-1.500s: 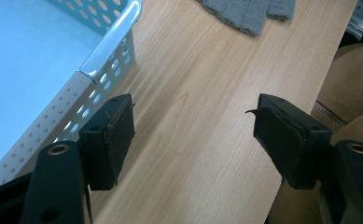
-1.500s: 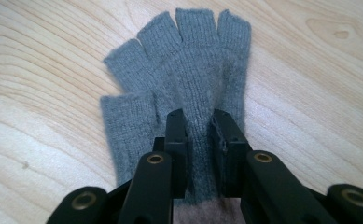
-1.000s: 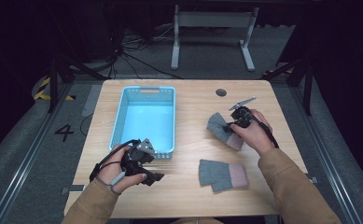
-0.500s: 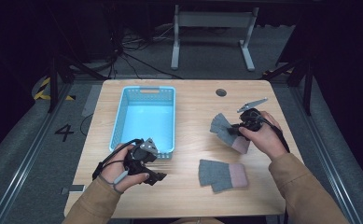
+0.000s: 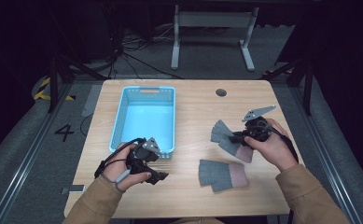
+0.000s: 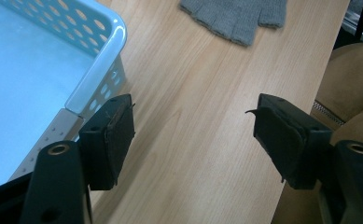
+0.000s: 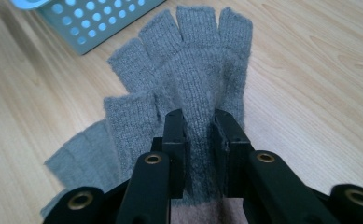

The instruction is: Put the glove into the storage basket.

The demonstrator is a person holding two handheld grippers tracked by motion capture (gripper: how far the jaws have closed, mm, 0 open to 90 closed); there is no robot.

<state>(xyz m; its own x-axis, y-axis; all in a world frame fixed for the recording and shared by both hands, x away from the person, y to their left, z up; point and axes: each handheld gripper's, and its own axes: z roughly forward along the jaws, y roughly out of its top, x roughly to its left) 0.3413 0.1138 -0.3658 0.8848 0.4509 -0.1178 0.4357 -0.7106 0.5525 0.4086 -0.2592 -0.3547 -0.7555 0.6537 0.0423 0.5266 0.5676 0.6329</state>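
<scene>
Gripping: right gripper [image 7: 200, 135] pinches a grey fingerless glove [image 7: 188, 79] by its middle, lifted at the table's right side.
Idle hand: left gripper [image 6: 193, 135] rests with jaws spread, nothing between them, just beside the blue basket [image 5: 123, 109].
Second glove [image 5: 221, 173]: flat on the wooden table [image 5: 193, 107], near the front edge.
Path: bare wood lies between held glove and basket.

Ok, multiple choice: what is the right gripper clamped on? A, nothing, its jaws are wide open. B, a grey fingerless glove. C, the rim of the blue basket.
B: in the right gripper view the right gripper pinches a fold of the grey fingerless glove between its jaws, away from the blue basket.
</scene>
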